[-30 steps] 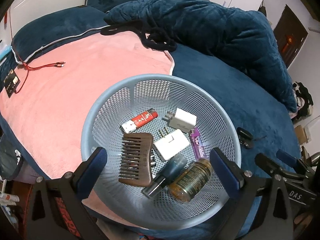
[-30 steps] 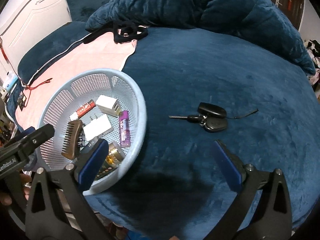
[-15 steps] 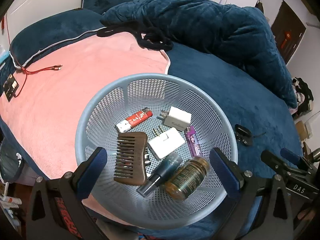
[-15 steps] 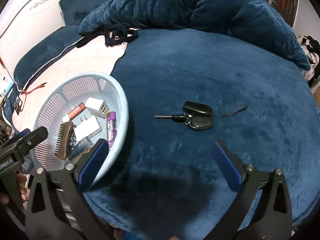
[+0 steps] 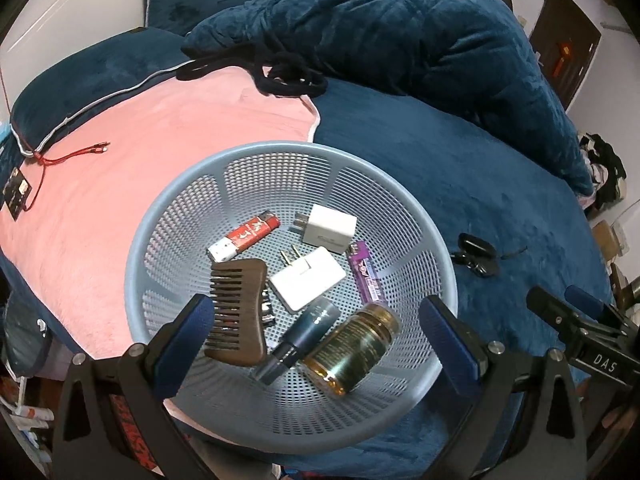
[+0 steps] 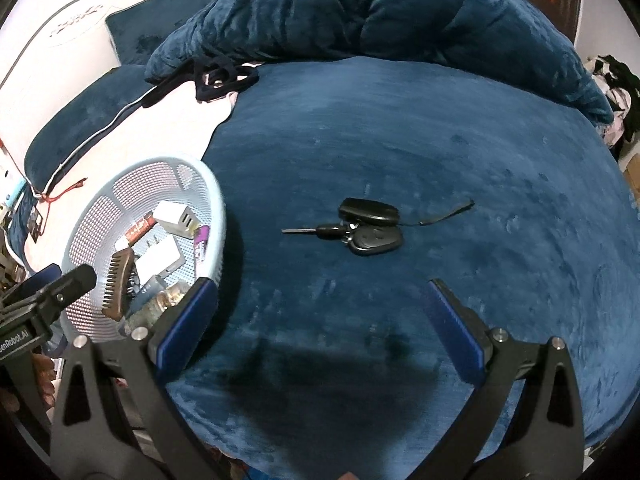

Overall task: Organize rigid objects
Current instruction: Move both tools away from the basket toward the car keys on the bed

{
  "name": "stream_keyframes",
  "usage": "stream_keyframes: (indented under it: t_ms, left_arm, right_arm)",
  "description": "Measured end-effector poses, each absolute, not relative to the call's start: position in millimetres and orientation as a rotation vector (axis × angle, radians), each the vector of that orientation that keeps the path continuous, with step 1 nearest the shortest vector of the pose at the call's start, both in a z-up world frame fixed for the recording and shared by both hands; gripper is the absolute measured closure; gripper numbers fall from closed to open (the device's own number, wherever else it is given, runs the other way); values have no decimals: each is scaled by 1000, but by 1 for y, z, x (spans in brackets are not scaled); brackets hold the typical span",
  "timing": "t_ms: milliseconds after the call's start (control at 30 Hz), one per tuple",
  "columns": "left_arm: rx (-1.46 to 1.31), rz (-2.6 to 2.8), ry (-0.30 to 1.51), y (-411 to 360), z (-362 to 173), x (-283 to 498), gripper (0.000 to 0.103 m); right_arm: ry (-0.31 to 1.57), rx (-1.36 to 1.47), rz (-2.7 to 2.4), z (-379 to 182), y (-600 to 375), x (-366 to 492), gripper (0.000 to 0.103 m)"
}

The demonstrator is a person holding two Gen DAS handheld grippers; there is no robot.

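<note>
Lying ahead of spread R tongs (image 6: 320,312): keys (image 6: 362,226)

keys (image 6: 362,228) — black, flat on blue blanket | basket (image 5: 400,200) — pale blue, filled

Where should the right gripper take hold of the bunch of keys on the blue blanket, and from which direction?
Probably from above, closing across the two black fobs, the thickest part of the key bunch. It lies flat on the blue blanket, so a side approach offers little; blade and strap look too thin. The right gripper is open.

Home bedroom; bed (image 6: 400,140), pillow (image 5: 192,4)
</note>
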State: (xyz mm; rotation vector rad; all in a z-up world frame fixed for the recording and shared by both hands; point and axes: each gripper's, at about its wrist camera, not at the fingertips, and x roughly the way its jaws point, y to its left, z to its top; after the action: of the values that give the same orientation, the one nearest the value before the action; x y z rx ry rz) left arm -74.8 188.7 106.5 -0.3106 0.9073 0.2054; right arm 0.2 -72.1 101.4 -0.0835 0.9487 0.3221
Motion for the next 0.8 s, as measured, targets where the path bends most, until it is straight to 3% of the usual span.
stream_keyframes:
  t_ms: [800]
  left_arm:
    - [-221,151,935,128,107,-47,0]
  right_arm:
    - [967,14,245,87,-149,12,0]
